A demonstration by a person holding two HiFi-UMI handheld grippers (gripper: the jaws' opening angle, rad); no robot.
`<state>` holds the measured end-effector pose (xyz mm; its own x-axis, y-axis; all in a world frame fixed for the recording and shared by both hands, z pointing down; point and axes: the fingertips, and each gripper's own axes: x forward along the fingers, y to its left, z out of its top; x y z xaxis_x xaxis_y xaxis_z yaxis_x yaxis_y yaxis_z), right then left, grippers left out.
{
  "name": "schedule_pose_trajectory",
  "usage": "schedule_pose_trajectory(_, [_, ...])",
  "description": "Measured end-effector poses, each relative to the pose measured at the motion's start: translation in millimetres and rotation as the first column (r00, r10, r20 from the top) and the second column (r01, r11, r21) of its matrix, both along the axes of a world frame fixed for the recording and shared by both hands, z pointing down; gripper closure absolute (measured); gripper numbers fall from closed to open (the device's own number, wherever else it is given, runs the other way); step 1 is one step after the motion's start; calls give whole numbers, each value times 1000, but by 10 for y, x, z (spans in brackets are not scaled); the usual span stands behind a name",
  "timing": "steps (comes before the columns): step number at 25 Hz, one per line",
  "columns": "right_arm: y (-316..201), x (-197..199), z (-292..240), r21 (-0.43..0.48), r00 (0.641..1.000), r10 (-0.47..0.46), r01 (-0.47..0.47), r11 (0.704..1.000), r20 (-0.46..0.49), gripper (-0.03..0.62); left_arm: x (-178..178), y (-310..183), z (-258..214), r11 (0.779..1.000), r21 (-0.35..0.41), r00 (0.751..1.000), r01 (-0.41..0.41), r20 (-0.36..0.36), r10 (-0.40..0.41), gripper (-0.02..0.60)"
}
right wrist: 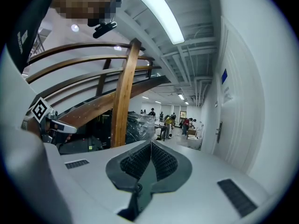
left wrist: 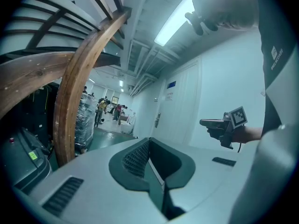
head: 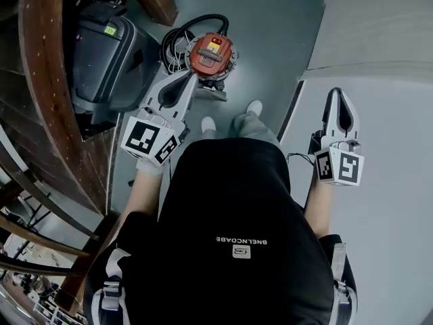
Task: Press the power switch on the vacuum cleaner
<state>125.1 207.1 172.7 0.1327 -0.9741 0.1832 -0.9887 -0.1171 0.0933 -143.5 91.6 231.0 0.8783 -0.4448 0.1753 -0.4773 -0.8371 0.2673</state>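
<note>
The vacuum cleaner (head: 211, 53), an orange canister with a black hose (head: 196, 24) looped behind it, stands on the grey floor (head: 270, 32) just ahead of the person's white shoes (head: 254, 107). A dark case (head: 108, 53) sits to its left, beside a curved wooden stair rail (head: 47, 80). The left gripper (head: 190, 77) points toward the vacuum cleaner from above, its jaws clenched together with nothing between them; its own view looks along a corridor instead. The right gripper (head: 337, 91) is held well apart from it, over by the white wall (head: 385, 59), jaws likewise pressed together and empty
</note>
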Motion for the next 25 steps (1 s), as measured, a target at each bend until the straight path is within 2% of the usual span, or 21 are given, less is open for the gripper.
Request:
schedule_pose_trajectory(6, [-542,351,168,-20,997,-77,78,997,9,568,130,-257,123,995,0,995,95,44,-95,568])
schedule_pose_trajectory(12, [-1244,809,402,-45,979,-197,199,979,44,568,491,-661,185,975,-13,974,220,58,-219,568])
schedule_pose_trajectory(17, [-1647,1256,538,-32,952,-299,302,953,59,568,1054,-800,212,962,10,959,272,85,-272,568])
schedule_pose_trajectory(25, [-2423,1370,586,-49,881,-465,470,881,86,568,1336,-1228,147,919,3,913,395,105,-394,568])
